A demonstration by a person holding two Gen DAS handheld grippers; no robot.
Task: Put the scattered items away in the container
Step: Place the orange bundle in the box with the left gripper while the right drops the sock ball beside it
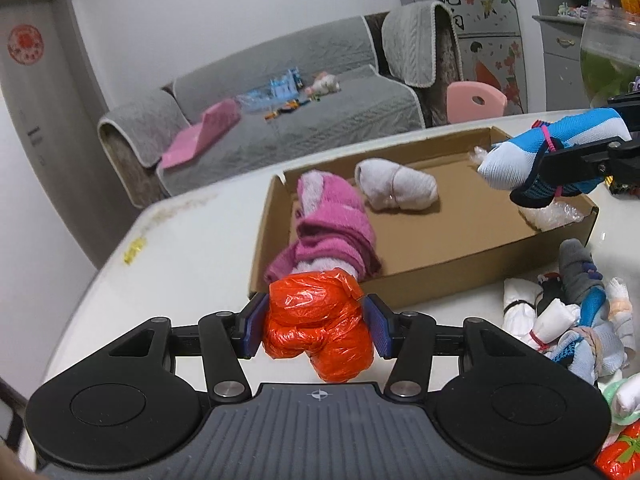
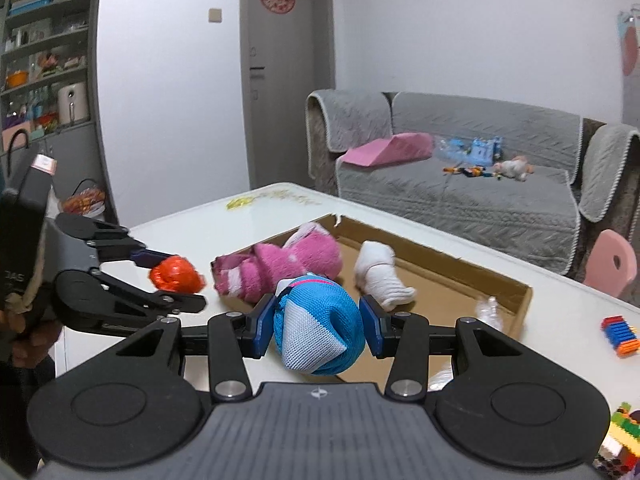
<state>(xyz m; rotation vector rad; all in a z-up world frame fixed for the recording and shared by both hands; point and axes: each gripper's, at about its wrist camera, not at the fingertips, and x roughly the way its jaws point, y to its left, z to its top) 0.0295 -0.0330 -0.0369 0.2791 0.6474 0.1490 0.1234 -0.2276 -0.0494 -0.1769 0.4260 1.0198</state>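
My left gripper (image 1: 316,326) is shut on an orange plastic-wrapped bundle (image 1: 318,324), held above the white table near the front left corner of the shallow cardboard box (image 1: 460,258). My right gripper (image 2: 318,326) is shut on a rolled blue-and-white sock (image 2: 318,330), held over the box's right side; the same sock (image 1: 528,156) shows in the left wrist view. Inside the box lie a pink fluffy sock bundle (image 1: 334,224) draped over the near wall and a rolled white sock (image 1: 394,188). From the right wrist view the left gripper (image 2: 176,276) with its orange bundle (image 2: 176,274) is at the left.
A heap of rolled socks (image 1: 568,320) lies on the table right of the box. Crumpled clear plastic (image 1: 556,214) sits in the box's right corner. Coloured toy bricks (image 2: 620,334) lie at the table's right. A grey sofa (image 2: 480,184) and a pink chair (image 1: 476,102) stand beyond the table.
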